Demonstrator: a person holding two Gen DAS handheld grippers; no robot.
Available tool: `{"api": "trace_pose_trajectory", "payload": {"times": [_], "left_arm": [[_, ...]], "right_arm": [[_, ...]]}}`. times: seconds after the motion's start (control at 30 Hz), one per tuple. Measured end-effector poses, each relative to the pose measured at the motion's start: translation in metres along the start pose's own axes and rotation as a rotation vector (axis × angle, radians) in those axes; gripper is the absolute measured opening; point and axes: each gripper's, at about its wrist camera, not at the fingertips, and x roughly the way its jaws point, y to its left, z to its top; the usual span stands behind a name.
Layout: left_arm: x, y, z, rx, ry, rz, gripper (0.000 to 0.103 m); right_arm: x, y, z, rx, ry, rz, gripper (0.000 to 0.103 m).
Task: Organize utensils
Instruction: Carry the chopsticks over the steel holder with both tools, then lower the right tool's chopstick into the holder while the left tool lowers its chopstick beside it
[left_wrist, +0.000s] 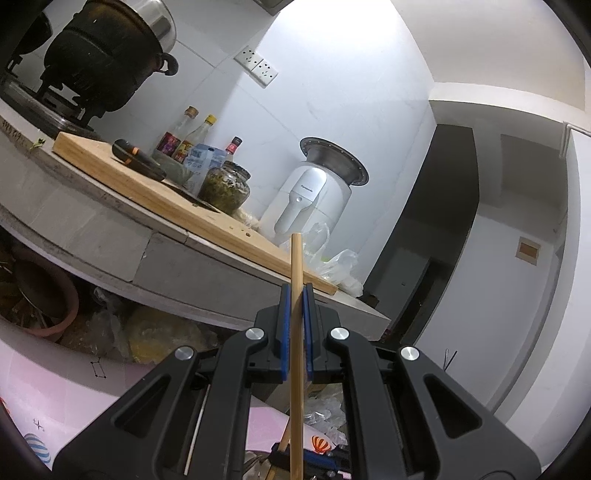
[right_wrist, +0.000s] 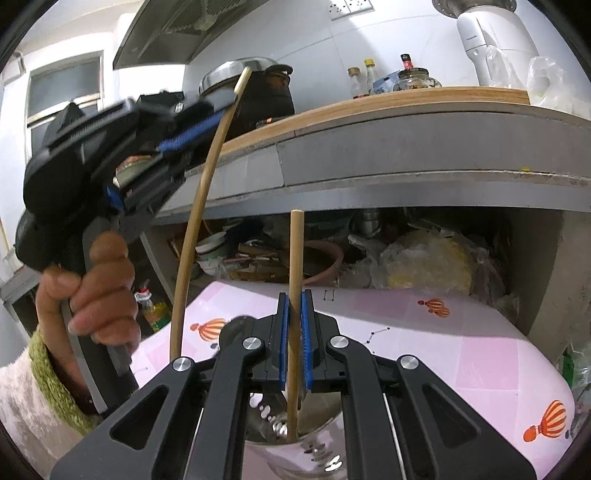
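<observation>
Kitchen counter (left_wrist: 110, 221) runs across both views, cutting board (left_wrist: 147, 181) on top, pink balloon-print tablecloth (right_wrist: 461, 354) below. My left gripper (left_wrist: 296, 291) is clamped on one wooden chopstick (left_wrist: 296, 266), held upright, tip poking above the pads. My right gripper (right_wrist: 294, 299) is clamped on a second chopstick (right_wrist: 295, 251), its lower end down inside a metal utensil holder (right_wrist: 314, 446) on the cloth. Right view also catches the left hand (right_wrist: 99, 291) on its gripper handle, chopstick crossing beside mine, not touching.
</observation>
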Motion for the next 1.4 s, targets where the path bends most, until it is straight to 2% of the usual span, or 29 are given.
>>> {"api": "trace_pose_trajectory", "payload": {"times": [0.43,0.8,1.07,1.4], "left_arm": [[0.019,-0.007,0.004,0.027,-0.020,-0.040,0.006],[0.032,0.008,-0.021,0.060,0.032,-0.047,0.006],[0.026,0.013,-0.034,0.107,0.072,-0.059,0.006],[0.016,0.018,-0.051,0.110,0.106,-0.053,0.006]], "right_arm": [[-0.011,-0.003,0.000,0.006,0.016,-0.010,0.008],[-0.013,-0.007,0.000,0.026,0.023,0.002,0.008],[-0.010,-0.005,-0.002,0.025,0.036,0.004,0.008],[-0.011,-0.006,0.000,0.029,0.033,0.007,0.008]]}}
